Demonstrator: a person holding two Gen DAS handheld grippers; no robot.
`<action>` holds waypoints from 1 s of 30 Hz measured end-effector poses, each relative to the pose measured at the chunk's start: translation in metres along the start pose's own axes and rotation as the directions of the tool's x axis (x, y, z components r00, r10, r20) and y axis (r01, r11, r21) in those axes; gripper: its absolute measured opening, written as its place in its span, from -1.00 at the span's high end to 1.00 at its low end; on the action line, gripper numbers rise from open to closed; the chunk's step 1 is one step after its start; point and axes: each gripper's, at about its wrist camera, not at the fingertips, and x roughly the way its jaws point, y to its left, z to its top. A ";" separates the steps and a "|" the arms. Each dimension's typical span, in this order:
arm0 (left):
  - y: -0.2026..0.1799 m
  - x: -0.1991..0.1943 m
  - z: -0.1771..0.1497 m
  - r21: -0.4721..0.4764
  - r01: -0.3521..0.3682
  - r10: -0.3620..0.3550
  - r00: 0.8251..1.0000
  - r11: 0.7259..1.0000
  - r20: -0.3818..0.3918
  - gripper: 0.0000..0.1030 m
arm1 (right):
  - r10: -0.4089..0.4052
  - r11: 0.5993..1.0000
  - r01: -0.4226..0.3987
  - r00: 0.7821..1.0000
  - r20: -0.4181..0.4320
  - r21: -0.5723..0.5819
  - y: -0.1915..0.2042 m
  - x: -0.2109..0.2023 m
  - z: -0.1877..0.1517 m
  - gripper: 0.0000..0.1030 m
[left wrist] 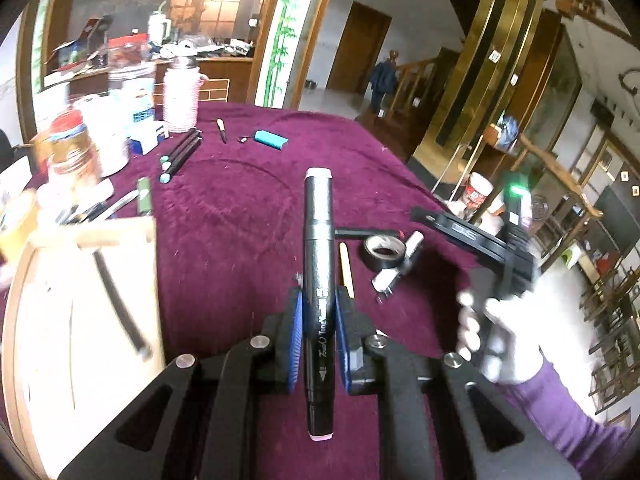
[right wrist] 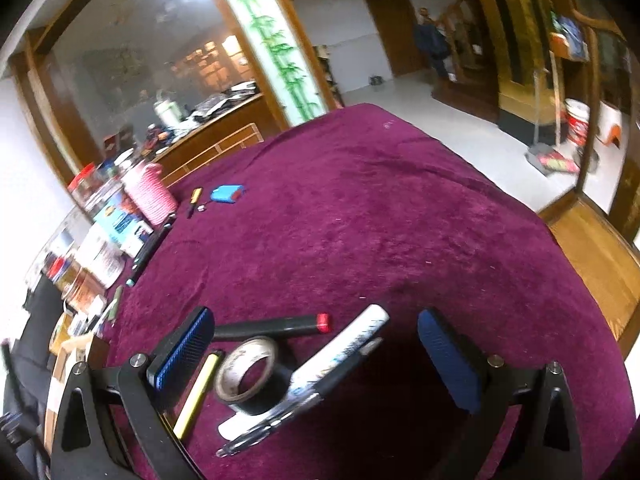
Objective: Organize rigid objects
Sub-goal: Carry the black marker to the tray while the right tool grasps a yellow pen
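Jars [left wrist: 76,148]: at ten o'clock, motion-blurred; labels unreadable.
Wooden box [left wrist: 80,320]: at eight o'clock, smeared, cut by the frame edge.
Red-capped marker [right wrist: 276,325]: left end hidden behind a gripper finger.
Clear pen [right wrist: 264,428]: blurred.

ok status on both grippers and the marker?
Left gripper shut on black marker, lifted. Right gripper open over tape roll, white pen, red-capped marker. Nothing blocking.
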 end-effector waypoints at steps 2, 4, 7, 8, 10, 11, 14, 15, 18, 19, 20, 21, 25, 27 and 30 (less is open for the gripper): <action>0.000 -0.016 -0.017 -0.011 0.008 -0.008 1.000 1.000 0.009 0.71 | 0.001 0.999 -0.001 1.000 0.000 -0.038 0.008 0.000 -0.003 -0.98; 0.003 -0.030 -0.032 -0.019 -0.001 0.002 1.000 1.000 0.023 0.71 | 0.002 0.997 -0.001 1.000 0.019 -0.083 0.017 -0.002 -0.005 -0.98; 0.012 -0.046 -0.048 -0.063 0.015 -0.012 0.999 0.998 0.048 0.71 | 0.022 0.994 -0.021 1.000 0.009 -0.110 0.033 -0.008 -0.007 -0.94; 0.014 -0.049 -0.052 -0.079 0.020 -0.016 0.999 0.997 0.052 0.71 | 0.045 0.992 -0.046 0.999 -0.008 -0.116 0.039 -0.011 -0.009 -0.90; 0.023 -0.054 -0.057 -0.101 0.010 -0.004 0.998 0.995 0.062 0.71 | 0.101 0.985 -0.108 0.993 -0.057 -0.134 0.057 -0.016 -0.012 -0.68; 0.026 -0.055 -0.058 -0.103 -0.004 0.011 0.998 0.995 0.066 0.71 | 0.120 0.978 -0.134 0.988 -0.092 -0.159 0.070 -0.017 -0.014 -0.63; 0.043 -0.060 -0.063 -0.146 -0.004 0.016 0.997 0.989 0.079 0.71 | 0.091 0.961 -0.135 0.979 -0.184 -0.243 0.103 -0.007 -0.021 -0.36; 0.050 -0.062 -0.066 -0.166 0.002 0.012 0.997 0.986 0.083 0.71 | 0.081 0.958 -0.134 0.974 -0.210 -0.253 0.108 -0.001 -0.023 -0.21; 0.068 -0.069 -0.071 -0.203 -0.001 0.020 0.995 0.979 0.093 0.71 | 0.021 0.958 -0.101 0.958 -0.284 -0.270 0.120 0.022 -0.029 -0.01; 0.074 -0.073 -0.074 -0.215 -0.004 0.025 0.995 0.977 0.098 0.71 | 0.004 0.959 -0.089 0.953 -0.303 -0.270 0.122 0.030 -0.031 0.05; 0.080 -0.077 -0.077 -0.227 -0.007 0.031 0.994 0.974 0.102 0.71 | -0.017 0.960 -0.075 0.947 -0.321 -0.271 0.122 0.037 -0.034 0.09; 0.085 -0.081 -0.080 -0.239 -0.009 0.035 0.994 0.971 0.106 0.71 | -0.042 0.961 -0.055 0.939 -0.340 -0.270 0.122 0.045 -0.037 0.16; 0.109 -0.090 -0.089 -0.288 -0.017 0.051 0.993 0.957 0.109 0.71 | -0.118 0.961 0.019 0.932 -0.343 -0.277 0.120 0.060 -0.046 0.28; 0.117 -0.091 -0.092 -0.311 -0.020 0.056 0.993 0.950 0.106 0.71 | -0.158 0.951 0.058 0.935 -0.318 -0.305 0.123 0.059 -0.048 0.62; 0.127 -0.094 -0.097 -0.342 -0.018 0.058 0.993 0.939 0.107 0.71 | -0.127 0.960 0.036 0.940 -0.317 -0.277 0.118 0.053 -0.047 0.84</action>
